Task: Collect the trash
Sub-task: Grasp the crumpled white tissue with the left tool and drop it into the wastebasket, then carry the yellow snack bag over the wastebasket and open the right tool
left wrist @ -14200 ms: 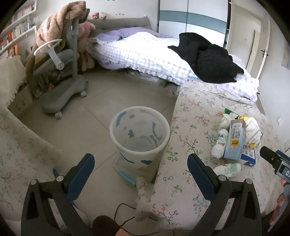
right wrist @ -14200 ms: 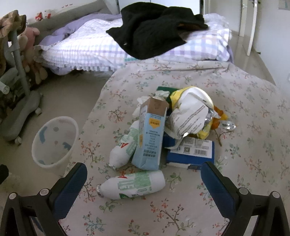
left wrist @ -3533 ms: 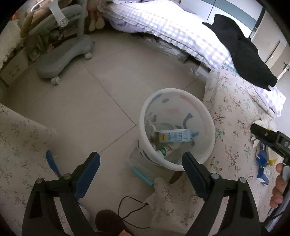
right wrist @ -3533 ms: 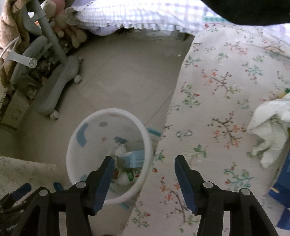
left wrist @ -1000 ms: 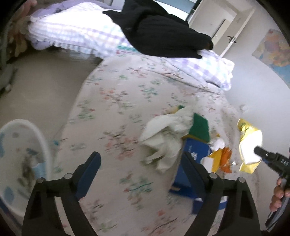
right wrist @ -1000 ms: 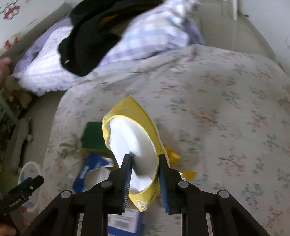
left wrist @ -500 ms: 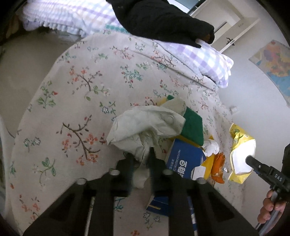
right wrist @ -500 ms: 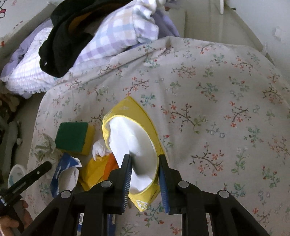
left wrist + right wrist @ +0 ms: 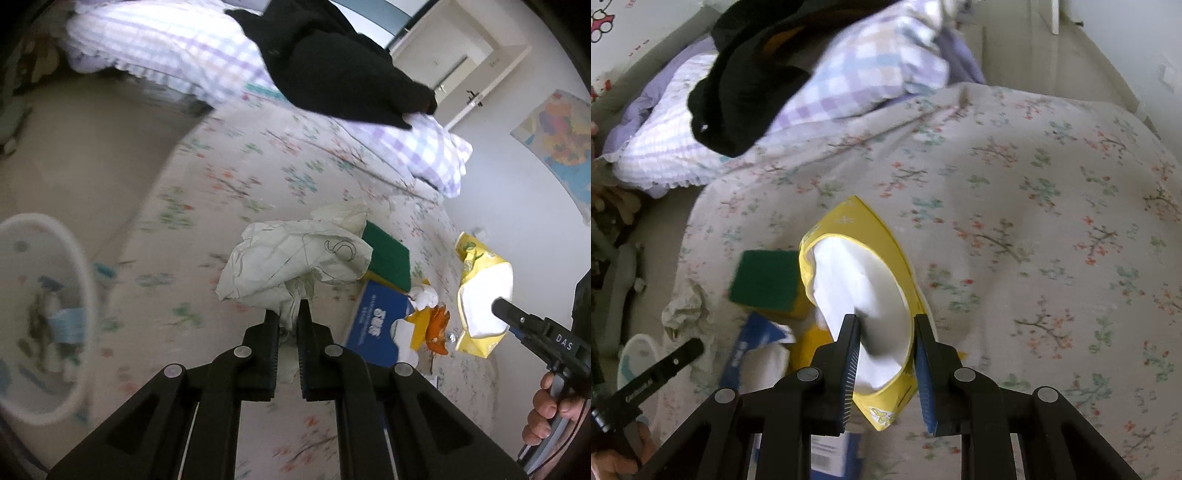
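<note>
My left gripper [image 9: 287, 314] is shut on a crumpled white paper wad [image 9: 295, 258] and holds it above the floral bed cover [image 9: 229, 192]. My right gripper [image 9: 886, 321] is shut on a yellow tissue pack [image 9: 864, 280] with white tissue showing; the pack also shows in the left wrist view [image 9: 484, 291]. The white trash bin [image 9: 55, 240] stands on the floor at the left, with cartons and bottles inside. A green sponge [image 9: 389, 254], a blue box [image 9: 376, 325] and orange scraps [image 9: 437, 328] lie on the cover.
A black garment [image 9: 332, 70] lies on a purple checked quilt [image 9: 184, 55] at the back. The beige floor [image 9: 74, 140] lies left of the bed. A map [image 9: 561, 140] hangs on the right wall. In the right wrist view the left gripper's finger [image 9: 661, 365] shows at lower left.
My left gripper has lifted the paper wad and swung left, so the bin has come into view. My right gripper still holds the yellow pack and has moved little.
</note>
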A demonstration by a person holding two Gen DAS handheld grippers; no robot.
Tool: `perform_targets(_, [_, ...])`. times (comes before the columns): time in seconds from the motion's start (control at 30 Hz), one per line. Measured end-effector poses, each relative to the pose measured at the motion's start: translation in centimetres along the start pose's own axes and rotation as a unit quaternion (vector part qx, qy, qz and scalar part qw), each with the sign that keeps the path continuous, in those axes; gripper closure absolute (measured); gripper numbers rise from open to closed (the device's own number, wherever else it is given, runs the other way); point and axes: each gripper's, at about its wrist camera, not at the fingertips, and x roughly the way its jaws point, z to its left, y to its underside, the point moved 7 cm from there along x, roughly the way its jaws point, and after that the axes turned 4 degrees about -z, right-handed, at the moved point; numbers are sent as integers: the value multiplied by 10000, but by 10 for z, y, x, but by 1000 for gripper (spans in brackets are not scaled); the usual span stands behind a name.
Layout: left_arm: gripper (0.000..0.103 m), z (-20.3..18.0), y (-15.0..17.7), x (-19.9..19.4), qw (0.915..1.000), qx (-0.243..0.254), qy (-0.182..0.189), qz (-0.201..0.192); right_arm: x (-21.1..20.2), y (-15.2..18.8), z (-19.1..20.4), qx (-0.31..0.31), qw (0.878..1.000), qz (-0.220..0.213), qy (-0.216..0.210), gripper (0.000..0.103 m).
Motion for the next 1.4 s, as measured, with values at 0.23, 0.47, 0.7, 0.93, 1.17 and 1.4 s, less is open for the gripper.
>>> perform_targets(0.23, [94, 60, 0, -58, 9985, -236, -426, -248, 3, 6, 63, -307, 9989, 8, -358, 77])
perform_targets(0.47, [94, 125, 7, -106, 9945, -539, -813, -393, 15, 28, 140, -776, 9941, 177, -731, 77])
perform_targets(0.7, [92, 166, 12, -125, 9909, -659, -1072, -481, 33, 53, 202, -1249, 9871, 392, -924, 77])
perform_targets(0.93, [14, 199, 20, -133, 9756, -779, -2027, -306, 48, 73, 247, -1523, 9810, 517, -1084, 77])
perform_targets(1.17, [14, 222, 39, -154, 9645, -611, -2564, -182, 59, 91, 281, -1695, 9754, 644, -1250, 77])
perform_targets(1.4, [14, 238, 47, -164, 9640, -644, -2573, -193, 71, 111, 314, -1915, 9685, 785, -1383, 76])
